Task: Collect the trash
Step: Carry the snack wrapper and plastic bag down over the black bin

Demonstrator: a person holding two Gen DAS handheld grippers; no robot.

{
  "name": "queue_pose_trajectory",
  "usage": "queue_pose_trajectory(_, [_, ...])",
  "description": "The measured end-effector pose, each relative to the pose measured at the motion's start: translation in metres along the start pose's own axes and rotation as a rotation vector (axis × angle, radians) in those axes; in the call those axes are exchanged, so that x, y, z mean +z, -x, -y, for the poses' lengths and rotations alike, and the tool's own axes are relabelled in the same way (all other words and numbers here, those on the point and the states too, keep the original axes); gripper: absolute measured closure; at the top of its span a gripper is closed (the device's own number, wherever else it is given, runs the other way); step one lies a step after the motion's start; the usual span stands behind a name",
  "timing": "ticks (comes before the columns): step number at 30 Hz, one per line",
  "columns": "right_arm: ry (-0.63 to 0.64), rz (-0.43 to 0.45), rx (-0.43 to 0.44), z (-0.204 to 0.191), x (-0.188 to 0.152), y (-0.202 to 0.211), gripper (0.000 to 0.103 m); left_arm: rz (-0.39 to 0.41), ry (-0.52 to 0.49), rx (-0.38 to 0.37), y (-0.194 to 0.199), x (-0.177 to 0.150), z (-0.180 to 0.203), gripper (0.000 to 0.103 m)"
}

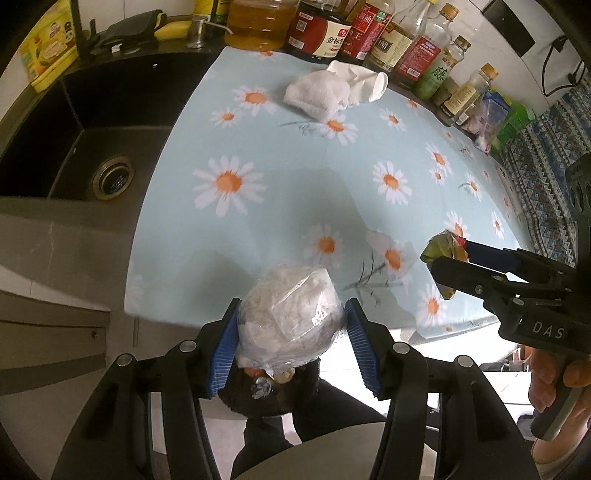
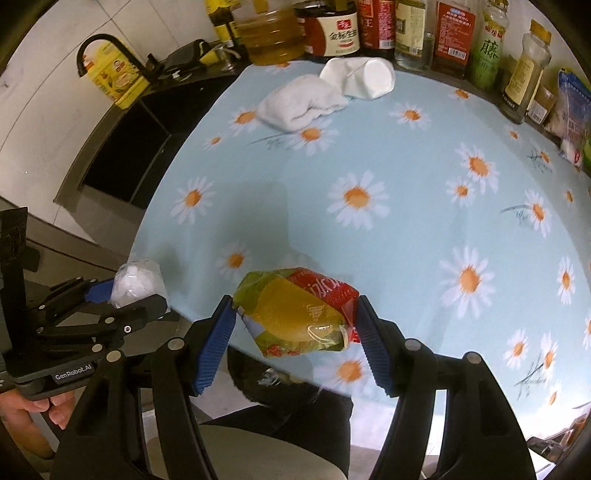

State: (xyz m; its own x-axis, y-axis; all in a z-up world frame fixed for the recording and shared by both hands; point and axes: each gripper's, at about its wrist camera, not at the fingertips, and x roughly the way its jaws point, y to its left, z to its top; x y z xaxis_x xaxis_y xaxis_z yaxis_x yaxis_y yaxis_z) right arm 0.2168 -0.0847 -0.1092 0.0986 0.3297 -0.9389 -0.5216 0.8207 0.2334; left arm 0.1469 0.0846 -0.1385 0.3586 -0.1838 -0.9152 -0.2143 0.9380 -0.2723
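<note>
My left gripper (image 1: 291, 317) is shut on a clear plastic bag of white crumpled trash (image 1: 288, 314), held over the near edge of the daisy-print counter (image 1: 295, 166). It also shows in the right wrist view (image 2: 136, 282). My right gripper (image 2: 295, 314) is shut on a crumpled green, yellow and red snack wrapper (image 2: 295, 314), held above the counter's near edge; it shows at the right of the left wrist view (image 1: 445, 251). Below both grippers a dark bin or bag (image 1: 266, 391) holds some trash. A white folded cloth (image 2: 299, 103) and a white crumpled paper cup (image 2: 362, 77) lie at the counter's far side.
A black sink (image 1: 92, 155) with a drain lies left of the counter. Several sauce and oil bottles (image 2: 406, 29) line the back wall. A yellow tin (image 1: 48, 51) stands behind the sink. Snack packets (image 1: 495, 110) sit at the far right.
</note>
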Motion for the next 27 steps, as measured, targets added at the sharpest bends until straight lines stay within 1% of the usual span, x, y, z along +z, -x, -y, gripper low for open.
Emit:
queue_pose_trajectory(7, [-0.009,-0.021,0.021,-0.019,-0.028,-0.006,0.037,-0.014,0.013,-0.007,0.005,-0.031,-0.012,0.049])
queue_pose_trajectory(16, [-0.025,-0.063,0.049,-0.036,-0.059,-0.016,0.037,-0.033,0.032,-0.019,0.003,-0.063,-0.025,0.049])
queue_pose_trajectory(27, [-0.069,-0.126,0.1,-0.037,-0.086,-0.039,0.037,-0.116,0.047,-0.013,-0.023,-0.093,-0.032,0.049])
